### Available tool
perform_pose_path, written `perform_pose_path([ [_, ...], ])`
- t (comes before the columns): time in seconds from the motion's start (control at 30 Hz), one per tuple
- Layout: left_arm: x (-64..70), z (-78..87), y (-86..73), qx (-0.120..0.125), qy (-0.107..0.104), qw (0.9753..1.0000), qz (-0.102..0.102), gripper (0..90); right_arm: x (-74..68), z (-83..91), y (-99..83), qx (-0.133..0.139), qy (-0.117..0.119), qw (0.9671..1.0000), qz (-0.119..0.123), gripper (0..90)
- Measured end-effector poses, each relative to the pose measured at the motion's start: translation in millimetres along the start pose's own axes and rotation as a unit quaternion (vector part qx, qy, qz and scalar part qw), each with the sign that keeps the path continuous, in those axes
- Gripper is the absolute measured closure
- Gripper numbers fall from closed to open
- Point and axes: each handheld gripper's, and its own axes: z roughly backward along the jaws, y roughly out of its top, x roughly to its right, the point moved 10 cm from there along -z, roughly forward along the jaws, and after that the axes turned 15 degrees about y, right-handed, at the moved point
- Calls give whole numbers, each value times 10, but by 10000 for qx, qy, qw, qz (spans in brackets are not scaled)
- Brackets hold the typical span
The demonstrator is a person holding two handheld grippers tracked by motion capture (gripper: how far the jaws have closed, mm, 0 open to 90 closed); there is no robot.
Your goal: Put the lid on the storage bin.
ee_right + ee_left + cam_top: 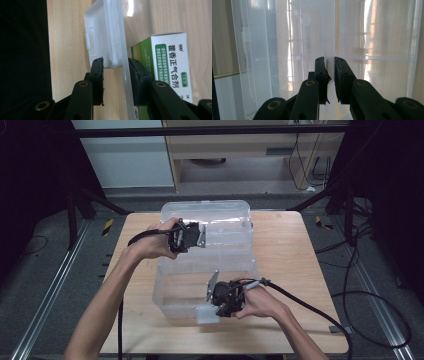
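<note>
Gripping bin [235, 215] (lengthwise away), both claws

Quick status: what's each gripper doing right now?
Left gripper: shut on the clear box's thin plastic edge.
Right gripper: jaws around the box's white latch; firm grip cannot be told.

1. The plastic box [205, 265] sits on the middle of the table [290, 255]
2. The left gripper [192, 236] is at the box's far left part, the right gripper [220, 301] at its near edge by the latch [105, 32]
3. A carton [172, 65] lies inside the box, behind its near wall
</note>
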Motion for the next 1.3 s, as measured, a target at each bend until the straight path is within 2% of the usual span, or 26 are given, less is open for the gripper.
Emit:
perform_pose_path([
  [0.13, 29, 84, 6, 80, 96, 9999, -98, 812, 8, 2, -3, 12, -31, 10000, 57, 672],
  [0.2, 65, 115, 15, 153, 146, 9998, -54, 813, 6, 3, -6, 13, -26, 10000, 78, 672],
  [0.23, 70, 144, 2, 88, 146, 9998, -114, 813, 7, 3, -6, 18, -25, 10000, 78, 672],
  [0.3, 100, 166, 6, 174, 213, 9996, -85, 814, 2, 3, -6, 27, -27, 10000, 79, 672],
  [0.33, 111, 192, -7, 113, 215, 9996, -123, 814, 4, 3, -7, 35, -39, 10000, 83, 672],
  [0.43, 150, 226, -3, 182, 287, 9994, -108, 815, 5, 2, -6, 66, -44, 9999, 103, 672],
  [0.67, 239, 310, 6, 175, 425, 9988, -138, 815, -7, -3, 0, 100, -29, 9999, 74, 671],
  [1.3, 434, 463, 16, 160, 406, 9990, -141, 816, -13, 0, -7, 147, -70, 9998, 108, 666],
])
